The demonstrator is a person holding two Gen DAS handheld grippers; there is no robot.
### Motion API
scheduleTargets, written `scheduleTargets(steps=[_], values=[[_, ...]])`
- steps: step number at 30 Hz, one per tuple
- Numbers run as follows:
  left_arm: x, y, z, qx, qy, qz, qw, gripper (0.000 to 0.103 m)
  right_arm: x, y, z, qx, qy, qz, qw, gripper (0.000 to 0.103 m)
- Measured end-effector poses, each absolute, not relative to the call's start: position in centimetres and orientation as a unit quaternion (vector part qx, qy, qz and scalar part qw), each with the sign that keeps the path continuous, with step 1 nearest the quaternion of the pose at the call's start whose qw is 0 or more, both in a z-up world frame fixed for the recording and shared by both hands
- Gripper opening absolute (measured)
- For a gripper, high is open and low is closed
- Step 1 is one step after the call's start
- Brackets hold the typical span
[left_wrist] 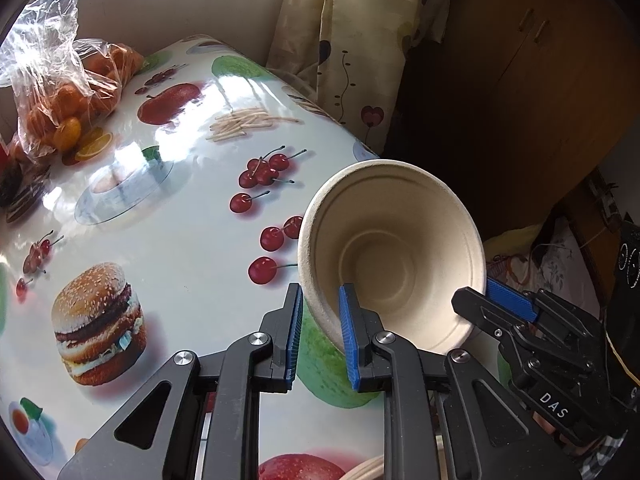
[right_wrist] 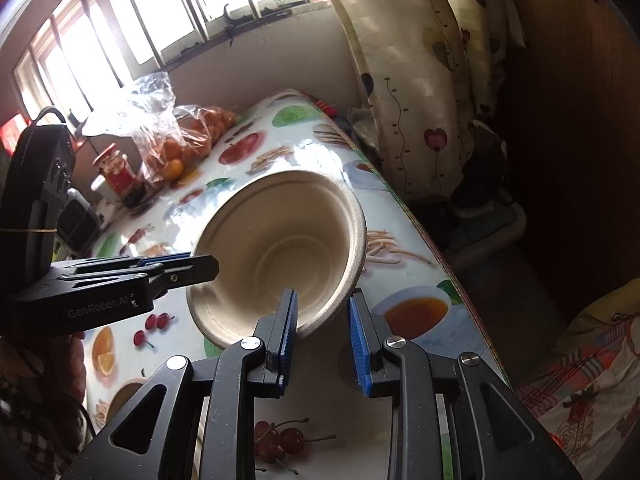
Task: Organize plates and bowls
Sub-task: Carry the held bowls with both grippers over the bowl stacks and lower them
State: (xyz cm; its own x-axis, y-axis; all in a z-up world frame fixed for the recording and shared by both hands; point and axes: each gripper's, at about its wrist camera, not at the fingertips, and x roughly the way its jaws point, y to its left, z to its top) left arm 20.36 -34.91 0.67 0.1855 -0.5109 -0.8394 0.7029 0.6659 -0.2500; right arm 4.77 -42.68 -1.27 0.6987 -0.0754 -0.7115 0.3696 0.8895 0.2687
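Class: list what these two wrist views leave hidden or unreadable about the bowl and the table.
- Bowl underside: both views show only its inside.
- Red jar label: right wrist view, too small to read.
- Table near edge: left wrist view, hidden behind the left gripper.
- Bag of oranges: count unclear through crumpled plastic.

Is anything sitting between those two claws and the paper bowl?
No, nothing visible. The left gripper straddles one side of the paper bowl's rim, and the right gripper straddles the opposite side. Whether either pinches it is unclear.
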Motion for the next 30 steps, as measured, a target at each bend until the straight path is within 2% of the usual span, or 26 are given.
scheduleTargets(steps=[30], values=[[18.0, -32.9, 3.2, 0.083, 0.474, -0.405, 0.777, 0.019, 1.9, -41.4, 1.1, 0.196, 0.346, -0.115, 0.910, 0.024]])
